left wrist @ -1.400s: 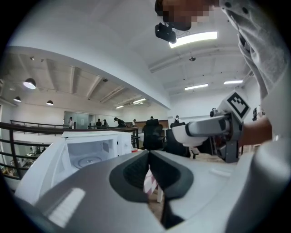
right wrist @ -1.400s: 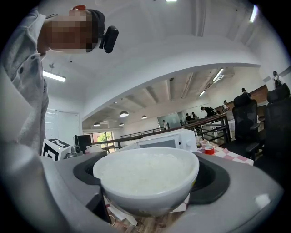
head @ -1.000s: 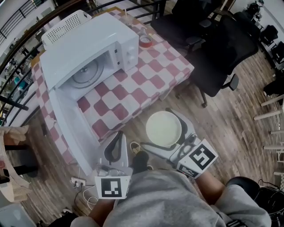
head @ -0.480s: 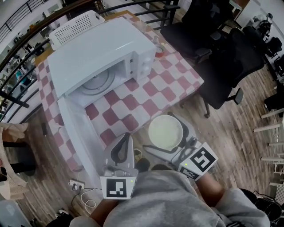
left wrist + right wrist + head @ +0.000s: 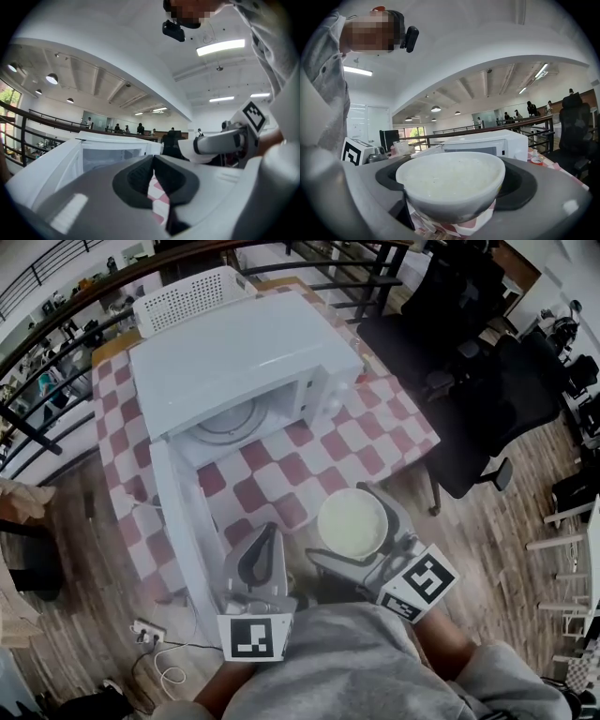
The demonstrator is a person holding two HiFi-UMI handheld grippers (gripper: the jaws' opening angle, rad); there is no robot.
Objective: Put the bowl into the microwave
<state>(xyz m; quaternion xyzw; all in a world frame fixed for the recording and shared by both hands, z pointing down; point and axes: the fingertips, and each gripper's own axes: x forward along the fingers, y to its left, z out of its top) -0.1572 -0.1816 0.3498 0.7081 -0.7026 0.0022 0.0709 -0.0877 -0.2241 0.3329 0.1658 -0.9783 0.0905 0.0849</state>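
1. White ceramic, by the look of it: the bowl (image 5: 352, 522) sits clamped between the two jaws of my right tool (image 5: 452, 186), one jaw on each side of its wall. It is upright and filled near the rim with something pale.
2. The bowl is held in the air in front of the microwave (image 5: 246, 360), outside it, over the near edge of the counter (image 5: 380, 432) with its red-and-white checked cloth.
3. The microwave's door (image 5: 183, 526) hangs fully open towards me on its left side. Inside, I can see the glass turntable (image 5: 230, 421) lying bare.
4. The bowl is to the right of that open door and well short of the microwave's mouth.
5. My left tool (image 5: 265, 536) has its jaws pressed together with nothing between them. It floats just right of the door's far end, beside the bowl but apart from it.
6. A white slotted basket (image 5: 192, 296) stands behind the microwave, and black chairs (image 5: 469, 381) stand to its right.
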